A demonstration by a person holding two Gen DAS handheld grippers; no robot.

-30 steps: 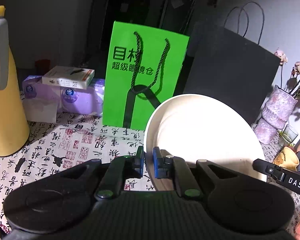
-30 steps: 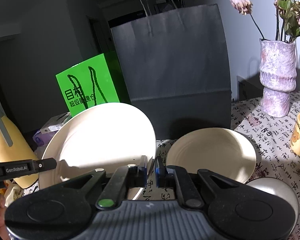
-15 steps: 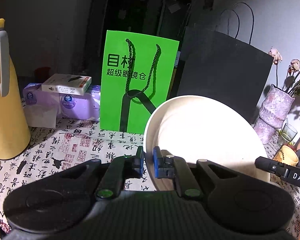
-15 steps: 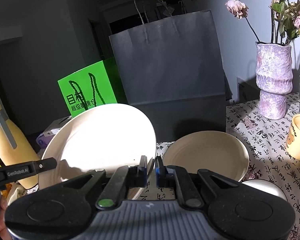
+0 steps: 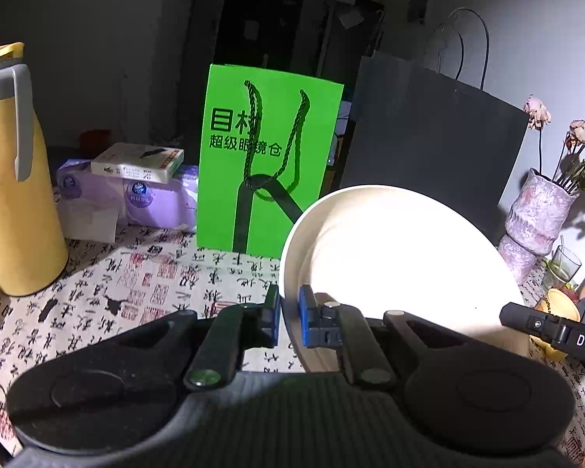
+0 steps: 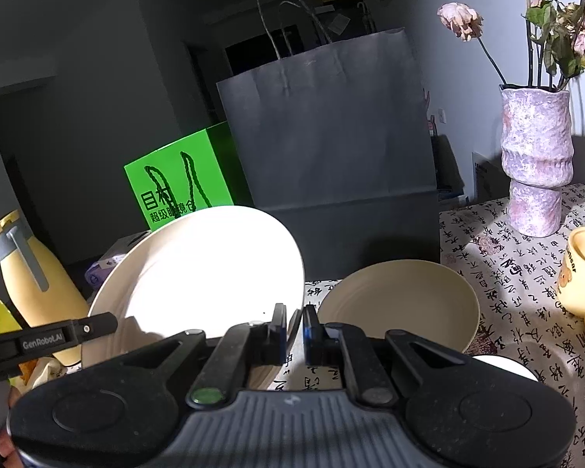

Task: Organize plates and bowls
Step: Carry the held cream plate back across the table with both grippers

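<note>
A bright green paper bag (image 5: 269, 156) printed "目标 超级眼镜仓" stands at the left. The left gripper (image 5: 289, 321) and the right gripper (image 6: 294, 329), whose bar reads "DAS", each pinch an edge of the round cream plate (image 5: 397, 265), tilted above the calligraphy-print tablecloth (image 5: 136, 288).

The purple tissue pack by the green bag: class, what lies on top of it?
A flat white box lies on the purple tissue pack. The green bag hides the pack's right end.
</note>
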